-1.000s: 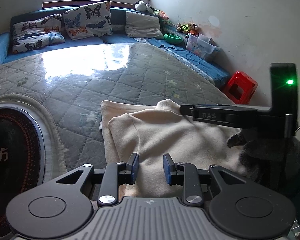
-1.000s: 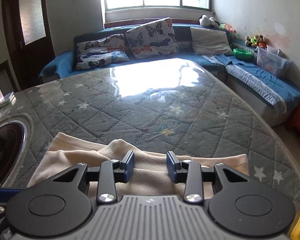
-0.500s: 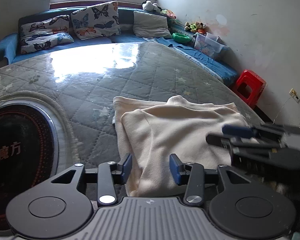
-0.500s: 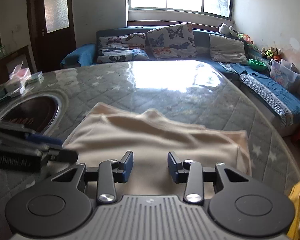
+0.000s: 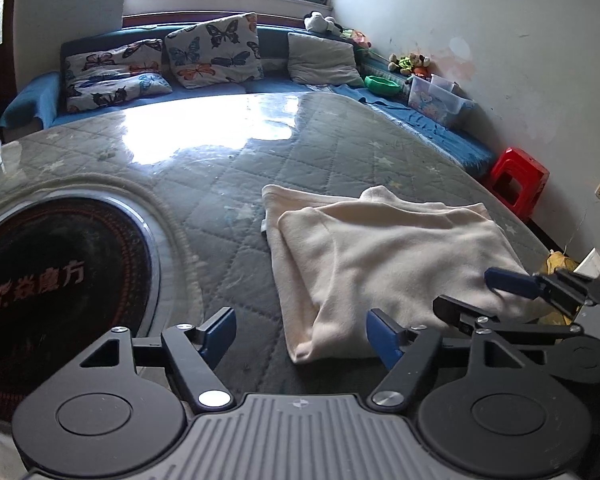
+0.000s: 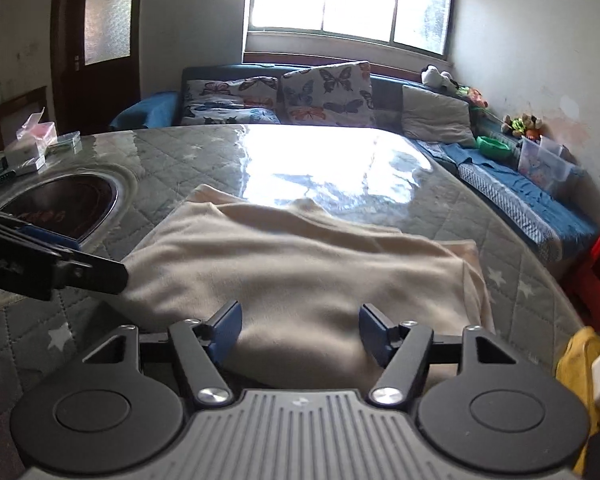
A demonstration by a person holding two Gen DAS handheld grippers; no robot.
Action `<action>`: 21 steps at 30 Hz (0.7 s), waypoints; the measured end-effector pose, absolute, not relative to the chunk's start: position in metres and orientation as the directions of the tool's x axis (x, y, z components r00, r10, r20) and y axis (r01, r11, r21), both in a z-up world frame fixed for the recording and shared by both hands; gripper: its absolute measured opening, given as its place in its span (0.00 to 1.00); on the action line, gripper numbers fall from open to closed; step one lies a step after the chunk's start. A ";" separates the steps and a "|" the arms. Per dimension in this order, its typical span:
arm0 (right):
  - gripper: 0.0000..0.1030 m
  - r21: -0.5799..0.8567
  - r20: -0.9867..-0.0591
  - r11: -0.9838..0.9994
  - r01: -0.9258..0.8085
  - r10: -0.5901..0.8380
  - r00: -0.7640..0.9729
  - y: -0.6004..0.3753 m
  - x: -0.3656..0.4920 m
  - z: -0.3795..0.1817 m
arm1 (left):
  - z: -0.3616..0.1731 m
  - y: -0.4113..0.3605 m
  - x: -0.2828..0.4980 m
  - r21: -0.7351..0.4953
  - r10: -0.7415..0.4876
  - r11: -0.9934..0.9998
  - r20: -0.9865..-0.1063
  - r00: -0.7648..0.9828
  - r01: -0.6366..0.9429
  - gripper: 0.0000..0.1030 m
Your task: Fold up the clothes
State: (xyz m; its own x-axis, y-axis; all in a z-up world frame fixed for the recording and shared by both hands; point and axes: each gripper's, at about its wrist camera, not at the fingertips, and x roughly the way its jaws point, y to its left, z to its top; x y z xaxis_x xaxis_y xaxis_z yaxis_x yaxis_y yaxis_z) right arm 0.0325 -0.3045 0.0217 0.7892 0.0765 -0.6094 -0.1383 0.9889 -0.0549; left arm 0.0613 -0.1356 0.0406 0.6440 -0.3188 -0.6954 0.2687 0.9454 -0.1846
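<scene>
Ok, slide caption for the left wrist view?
Left gripper open before folded cream garment on quilted table; right gripper alongside.

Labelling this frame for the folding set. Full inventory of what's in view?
folded garment: 1, cream, on the table's near right part
table: 1, grey quilted star cover under a shiny clear sheet
round cooktop inset: 1, black, in the table at left
sofa: 1, blue, along the back and right walls
butterfly cushions: 3, white print, on the sofa's back section
plain cushion: 1, grey, beside them
green bowl: 1, on the sofa
clear bin: 1, on the sofa
stool: 1, red, by the right wall
yellow cloth: 1, at the table's right edge
left claw: open, near the garment's near left corner
right claw: open, over the garment's near edge
</scene>
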 end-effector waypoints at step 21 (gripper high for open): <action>1.00 -0.060 -0.565 0.997 -0.051 0.008 0.825 -0.294 -0.001 0.034 | 0.045 -0.130 0.006 -0.082 -0.275 0.953 -0.637 0.720 0.291 1.00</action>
